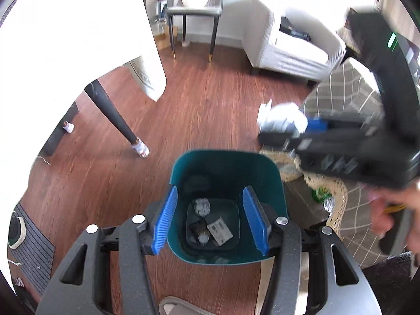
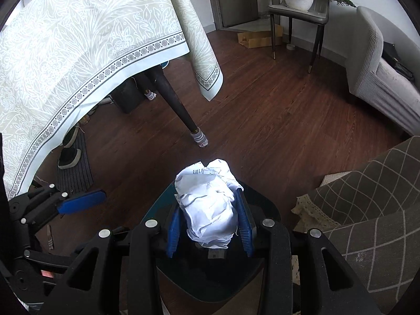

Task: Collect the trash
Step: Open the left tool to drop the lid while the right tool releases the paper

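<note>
- the right gripper [image 2: 210,225] is clamped on a crumpled white paper ball [image 2: 208,207], its blue pads pressing the wad from both sides so it stays put while carried.
- in the right wrist view the paper hangs directly above the teal trash bin [image 2: 262,204], which suggests the hold is meant for a straight drop into the opening.
- the left gripper [image 1: 214,220] has its jaws apart and holds nothing; its blue fingers [image 1: 165,220] straddle the bin's near rim in the left wrist view, probably to keep the bin in sight or steady, though contact with the rim cannot be told.
- the teal trash bin [image 1: 273,183] stands on the wooden floor [image 1: 183,110] beside a checked cushion seat [image 1: 349,92], and already holds a small crumpled ball [image 1: 202,206], a printed slip [image 1: 220,229] and a dark item that is too dim to name.
- from the left wrist view the right gripper [image 1: 278,128] and its paper [image 1: 281,118] appear blurred, off to the bin's far right edge, so they may not be fully centred yet.
- a table leg with a striped sock-like cover [image 2: 200,137] and a patterned tablecloth [image 2: 78,52] sit well apart from the bin.
- the next move calls for spreading the right jaws once the wad is squarely over the opening.
</note>
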A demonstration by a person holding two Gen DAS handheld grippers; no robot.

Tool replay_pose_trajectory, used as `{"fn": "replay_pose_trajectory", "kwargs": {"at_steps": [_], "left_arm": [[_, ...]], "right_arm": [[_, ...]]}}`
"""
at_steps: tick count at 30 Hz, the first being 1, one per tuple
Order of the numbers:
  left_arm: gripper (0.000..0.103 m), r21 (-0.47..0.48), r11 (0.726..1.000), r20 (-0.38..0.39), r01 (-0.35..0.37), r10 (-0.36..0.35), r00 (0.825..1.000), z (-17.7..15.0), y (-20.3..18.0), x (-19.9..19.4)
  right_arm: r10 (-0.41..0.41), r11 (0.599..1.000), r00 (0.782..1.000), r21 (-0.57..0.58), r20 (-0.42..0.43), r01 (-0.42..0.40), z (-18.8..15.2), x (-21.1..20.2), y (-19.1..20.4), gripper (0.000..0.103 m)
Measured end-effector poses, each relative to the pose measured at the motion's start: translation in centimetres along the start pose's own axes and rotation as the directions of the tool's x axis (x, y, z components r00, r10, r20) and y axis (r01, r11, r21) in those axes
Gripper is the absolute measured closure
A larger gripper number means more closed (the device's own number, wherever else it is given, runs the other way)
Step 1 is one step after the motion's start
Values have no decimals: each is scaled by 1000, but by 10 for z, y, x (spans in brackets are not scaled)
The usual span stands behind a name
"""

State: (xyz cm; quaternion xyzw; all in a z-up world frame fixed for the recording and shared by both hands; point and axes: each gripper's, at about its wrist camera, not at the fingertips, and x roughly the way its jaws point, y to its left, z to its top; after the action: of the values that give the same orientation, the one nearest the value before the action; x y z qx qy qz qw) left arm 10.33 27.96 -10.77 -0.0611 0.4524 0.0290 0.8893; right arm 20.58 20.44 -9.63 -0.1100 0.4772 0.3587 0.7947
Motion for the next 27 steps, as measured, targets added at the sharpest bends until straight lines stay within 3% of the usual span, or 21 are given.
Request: {"fn": "replay_pose_trajectory", "kwargs": {"at_steps": [10, 18, 24, 26, 27], "left_arm": [[47, -31, 1000, 135, 2, 3, 991, 24, 6, -47], [53, -42, 999, 223, -5, 14, 975, 42, 10, -79], [64, -63, 997, 276, 35, -16, 961, 51, 13, -101], [64, -63, 997, 289, 42, -22, 957, 53, 13, -107], [64, -63, 997, 294, 44, -24, 955, 53, 13, -109]], "right_arm": [[-12, 1000, 995, -18, -102, 10, -21, 36, 4, 65], [-22, 998, 987, -67, -157, 12, -35, 55, 17, 65], [-23, 994, 979, -107, -203, 1, -46, 72, 26, 64], [-20, 992, 973, -124, -229, -9, -51, 78, 31, 63], [-19, 991, 971, -130, -237, -12, -53, 80, 32, 55]]}}
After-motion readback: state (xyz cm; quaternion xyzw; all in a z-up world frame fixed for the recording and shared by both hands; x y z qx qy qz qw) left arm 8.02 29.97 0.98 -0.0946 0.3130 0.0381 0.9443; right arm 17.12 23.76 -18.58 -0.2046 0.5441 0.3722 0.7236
